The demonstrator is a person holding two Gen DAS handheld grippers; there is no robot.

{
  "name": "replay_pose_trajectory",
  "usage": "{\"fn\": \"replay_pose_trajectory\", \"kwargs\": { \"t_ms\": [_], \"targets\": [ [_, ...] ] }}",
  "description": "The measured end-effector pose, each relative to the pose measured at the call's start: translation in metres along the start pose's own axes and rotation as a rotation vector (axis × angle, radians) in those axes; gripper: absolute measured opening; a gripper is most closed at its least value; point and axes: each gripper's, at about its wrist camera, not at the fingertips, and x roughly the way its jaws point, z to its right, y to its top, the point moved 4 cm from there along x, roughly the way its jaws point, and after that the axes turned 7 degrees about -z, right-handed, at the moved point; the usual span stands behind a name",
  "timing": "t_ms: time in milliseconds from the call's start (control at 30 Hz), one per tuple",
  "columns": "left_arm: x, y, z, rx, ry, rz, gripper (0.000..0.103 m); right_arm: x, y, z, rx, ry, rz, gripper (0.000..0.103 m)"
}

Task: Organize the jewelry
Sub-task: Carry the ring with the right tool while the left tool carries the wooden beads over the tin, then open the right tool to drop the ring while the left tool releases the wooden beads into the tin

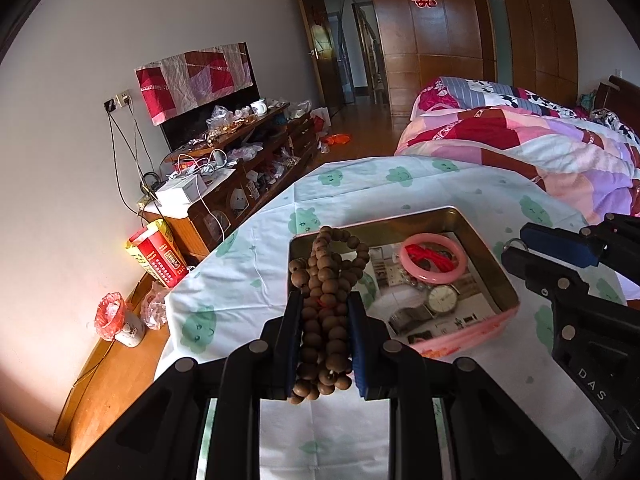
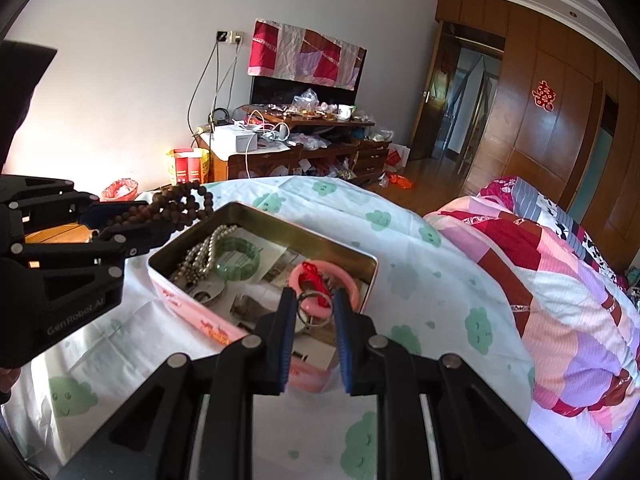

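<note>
My left gripper [image 1: 320, 300] is shut on a brown wooden bead string [image 1: 326, 280], held just above the near left rim of an open metal tin [image 1: 508, 280]. In the tin lie a pink bangle [image 1: 434, 260] with red cord, a wristwatch [image 1: 442, 300] and, in the right wrist view, a green bangle [image 2: 236, 260] and a silver bead chain [image 2: 200, 254]. My right gripper [image 2: 314, 308] is shut on a small metal ring [image 2: 314, 306], held over the tin's near right corner [image 2: 372, 264]. The left gripper with the beads [image 2: 176, 204] shows at the left there.
The tin sits on a table with a white cloth printed with green clouds [image 1: 240, 280]. A quilted bed [image 1: 540, 140] lies to the right. A cluttered wooden cabinet [image 1: 240, 168] stands against the wall, with a bin [image 1: 120, 320] on the floor.
</note>
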Motion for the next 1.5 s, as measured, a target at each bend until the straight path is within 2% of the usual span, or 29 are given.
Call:
{"fn": "replay_pose_trajectory", "kwargs": {
  "t_ms": [300, 667, 733, 767, 800, 867, 933, 1067, 1267, 1500],
  "targets": [
    [0.034, 0.02, -0.007, -0.011, 0.015, -0.042, 0.022, 0.035, 0.024, 0.004, 0.0, -0.027, -0.005, 0.021],
    [0.064, 0.024, -0.001, -0.001, 0.017, -0.075, 0.023, 0.065, 0.024, -0.001, -0.018, -0.028, -0.038, 0.021],
    [0.069, 0.022, -0.003, -0.018, 0.013, -0.094, 0.027, 0.068, 0.022, -0.003, -0.028, -0.012, -0.045, 0.021],
    [0.069, 0.021, -0.003, -0.023, 0.019, -0.096, 0.036, 0.068, 0.021, -0.004, -0.035, -0.016, -0.041, 0.023],
    [0.069, 0.02, -0.004, -0.028, 0.027, -0.095, 0.053, 0.069, 0.019, -0.006, -0.042, -0.022, -0.044, 0.025],
    [0.066, 0.019, -0.007, -0.038, 0.048, -0.075, 0.07, 0.068, 0.015, -0.007, -0.048, -0.019, -0.051, 0.026],
    [0.064, 0.018, -0.007, -0.037, 0.049, -0.07, 0.072, 0.069, 0.012, -0.009, -0.052, -0.03, -0.056, 0.027],
    [0.058, 0.014, -0.012, -0.05, 0.051, -0.069, 0.072, 0.065, 0.007, -0.007, -0.041, -0.047, -0.061, 0.045],
    [0.039, 0.003, -0.022, -0.098, 0.034, -0.048, 0.072, 0.05, 0.001, -0.001, 0.002, -0.069, -0.046, 0.054],
    [0.021, -0.01, -0.028, -0.131, 0.022, -0.036, 0.072, 0.032, -0.007, 0.004, 0.047, -0.061, -0.029, 0.057]
  ]
}}
